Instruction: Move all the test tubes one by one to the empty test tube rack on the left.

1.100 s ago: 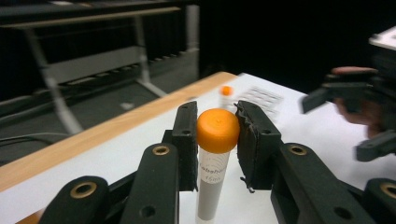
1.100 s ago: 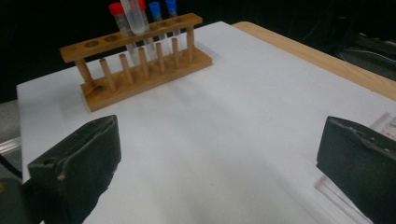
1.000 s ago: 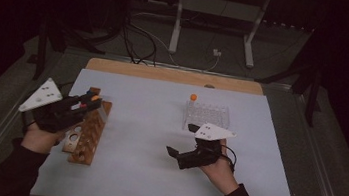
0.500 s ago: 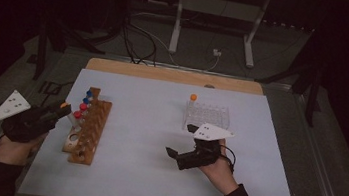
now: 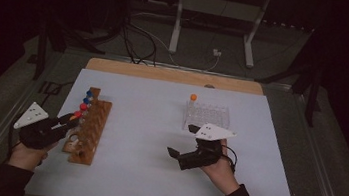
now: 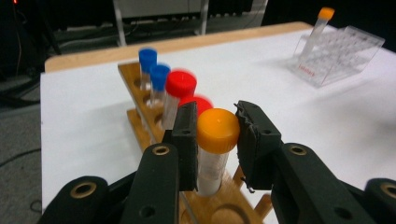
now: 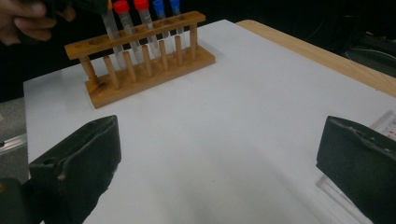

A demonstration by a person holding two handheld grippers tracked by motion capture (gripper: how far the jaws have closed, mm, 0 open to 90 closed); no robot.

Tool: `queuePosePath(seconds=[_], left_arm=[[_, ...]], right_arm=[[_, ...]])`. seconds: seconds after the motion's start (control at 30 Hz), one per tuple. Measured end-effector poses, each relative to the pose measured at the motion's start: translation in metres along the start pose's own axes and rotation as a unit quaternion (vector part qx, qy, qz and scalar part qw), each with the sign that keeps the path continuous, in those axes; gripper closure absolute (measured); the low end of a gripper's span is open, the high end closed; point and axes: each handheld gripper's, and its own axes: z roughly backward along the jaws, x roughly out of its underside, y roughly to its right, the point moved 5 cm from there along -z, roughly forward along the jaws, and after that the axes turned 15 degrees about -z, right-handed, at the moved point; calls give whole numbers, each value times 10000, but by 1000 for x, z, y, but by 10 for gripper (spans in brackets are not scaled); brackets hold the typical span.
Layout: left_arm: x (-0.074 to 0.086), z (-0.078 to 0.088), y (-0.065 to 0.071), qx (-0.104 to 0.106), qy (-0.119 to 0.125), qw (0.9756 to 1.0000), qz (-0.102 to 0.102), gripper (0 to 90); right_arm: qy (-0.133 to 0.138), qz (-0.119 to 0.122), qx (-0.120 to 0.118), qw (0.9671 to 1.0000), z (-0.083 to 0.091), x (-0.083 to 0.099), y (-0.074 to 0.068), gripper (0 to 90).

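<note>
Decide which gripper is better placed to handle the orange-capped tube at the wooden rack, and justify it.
Left. The left gripper is shut on the orange-capped tube in the rack; the right gripper sits open, mid-table.

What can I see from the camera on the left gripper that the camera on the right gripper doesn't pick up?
The left gripper view shows the left gripper shut on an orange-capped tube in the wooden rack, and a second orange-capped tube standing in the clear rack.

The right gripper view shows the right gripper with its jaws wide apart over the bare white table, and the whole rack side-on.

Both show the wooden rack, two red-capped tubes and two blue-capped tubes.
</note>
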Motion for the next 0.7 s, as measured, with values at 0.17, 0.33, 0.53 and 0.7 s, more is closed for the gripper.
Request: queuePosePath(seconds=[0.17, 0.33, 0.53, 0.7], left_arm=[[2, -2, 2, 7, -72, 9999, -74, 713], [1, -2, 6, 196, -112, 9997, -125, 642], [-18, 10, 18, 393, -58, 9984, -413, 341], [-41, 20, 37, 501, 307, 9965, -598, 158]], right_arm=[[-3, -4, -2, 10000, 0, 0, 1, 0], [48, -38, -8, 10000, 2, -3, 4, 0], [166, -116, 181, 9996, 9, -14, 21, 0], [129, -365, 415, 9984, 6, -24, 53, 0]])
